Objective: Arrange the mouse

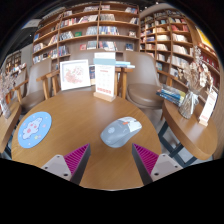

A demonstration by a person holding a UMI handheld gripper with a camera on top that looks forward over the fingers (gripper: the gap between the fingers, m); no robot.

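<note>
1. Bookshelves (90, 30) behind, spines too small to read.
2. Round wooden table (70, 115), near edge cut off below the fingers.
3. Upright sign (104, 78) toward the far edge; print illegible.
4. Blue mat (34, 128) by the left edge.
5. Gripper (111, 160) spread wide, holding nothing.
6. Mouse (121, 131) just ahead, right of centre; likely light, rigid, smooth-shelled, so best pinched across its flanks.

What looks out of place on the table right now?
The mouse lies askew on the bare table, well apart from the round mouse pad. The open gripper has it just ahead. Nothing looks spilled or damaged.
</note>
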